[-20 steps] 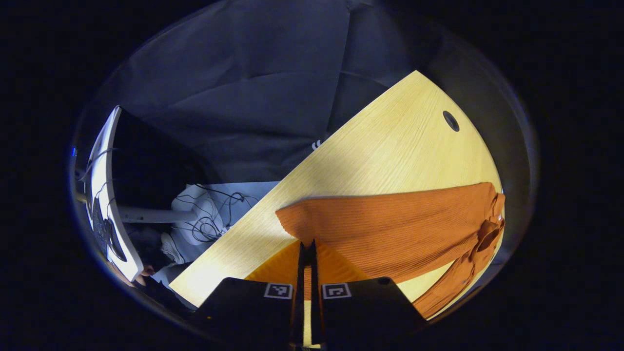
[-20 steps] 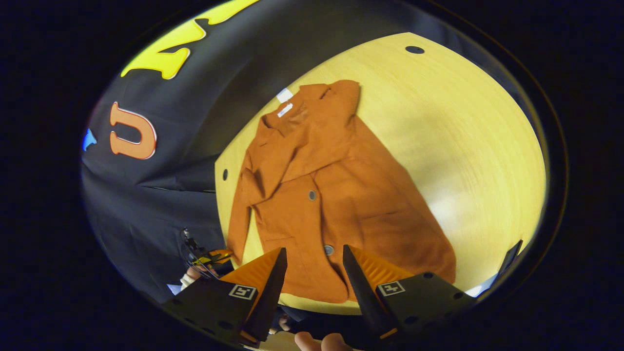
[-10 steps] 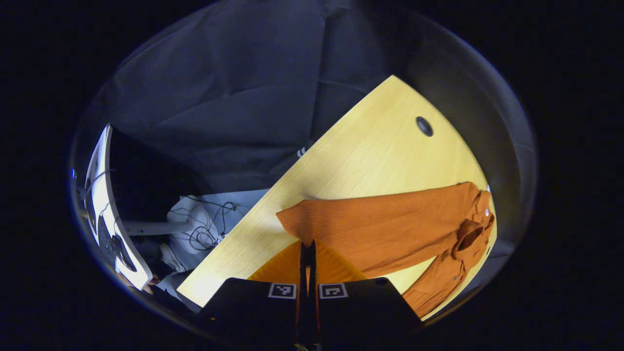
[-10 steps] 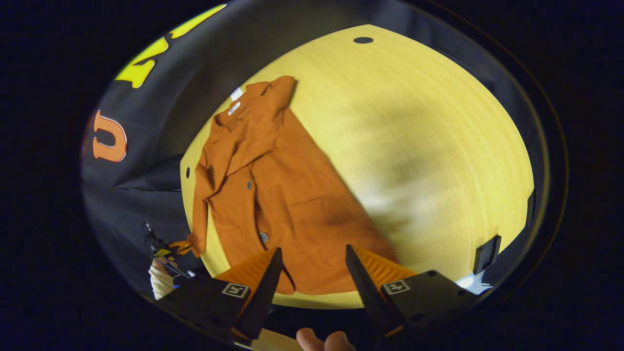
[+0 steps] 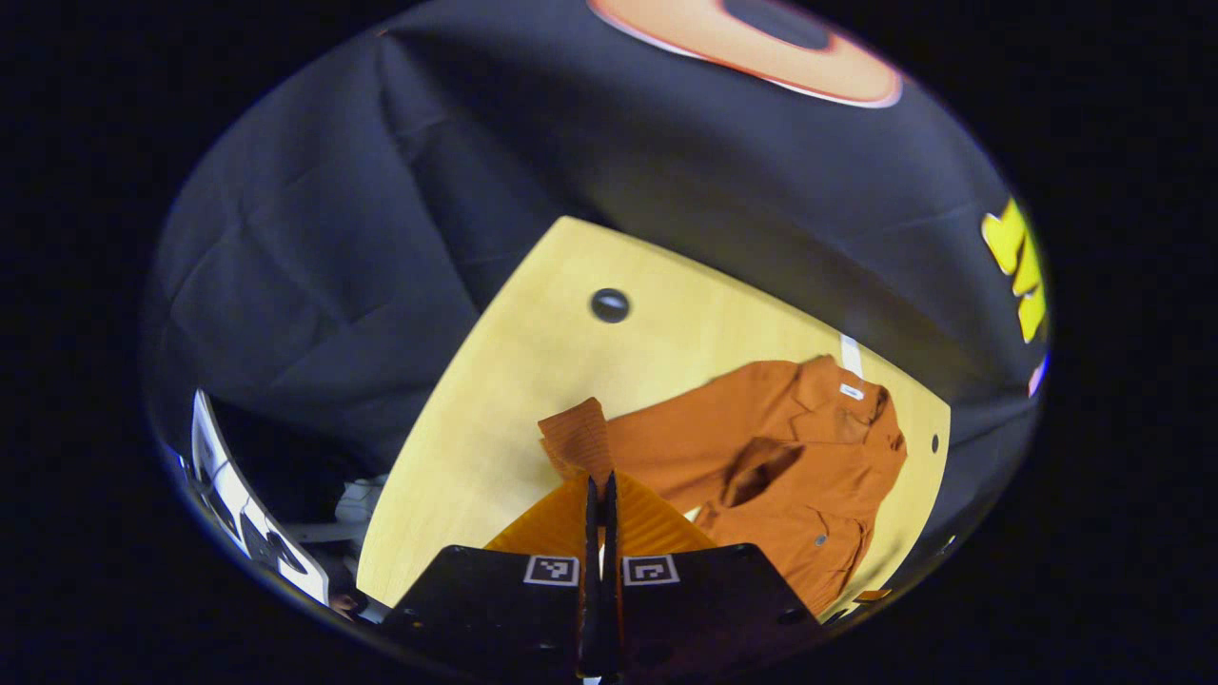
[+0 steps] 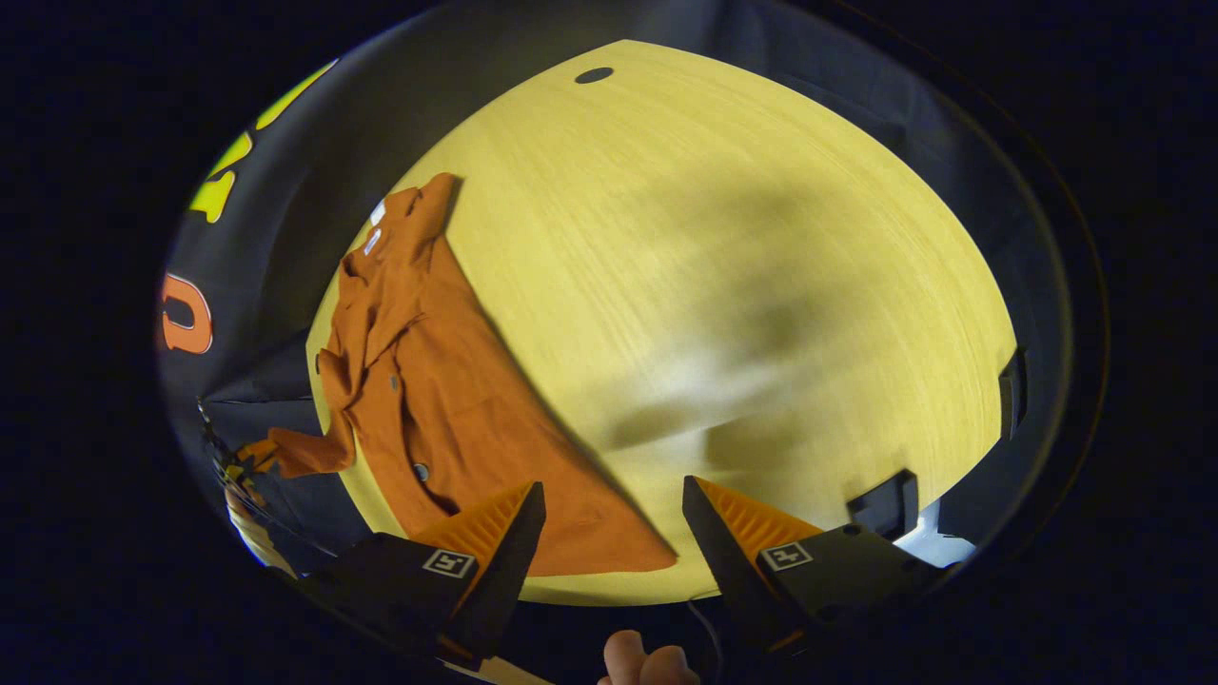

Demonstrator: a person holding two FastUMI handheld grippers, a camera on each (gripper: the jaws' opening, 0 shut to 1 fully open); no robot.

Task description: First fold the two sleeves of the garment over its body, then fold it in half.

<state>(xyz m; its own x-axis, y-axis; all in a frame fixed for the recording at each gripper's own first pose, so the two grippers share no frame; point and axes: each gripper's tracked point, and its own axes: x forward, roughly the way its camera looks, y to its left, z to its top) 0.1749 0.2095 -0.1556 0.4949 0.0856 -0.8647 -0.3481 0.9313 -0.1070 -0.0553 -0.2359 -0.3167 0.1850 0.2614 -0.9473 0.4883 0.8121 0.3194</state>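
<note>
In the left gripper view, the left tool (image 5: 599, 495) is seen clamped on the cuff of a sleeve (image 5: 576, 440) of the orange jacket (image 5: 809, 457), which is lifted off the counter (image 5: 533, 352) toward the body. In the right gripper view, the right tool (image 6: 609, 514) is held open and empty above the jacket's hem; the first sleeve fold is judged only begun, the second sleeve and the halving left.

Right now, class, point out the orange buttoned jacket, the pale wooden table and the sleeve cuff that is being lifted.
orange buttoned jacket (image 6: 447, 419): right gripper view, front panel.
pale wooden table (image 6: 714, 238): right gripper view, bare top.
sleeve cuff (image 5: 576, 440): left gripper view, ribbed end.
</note>
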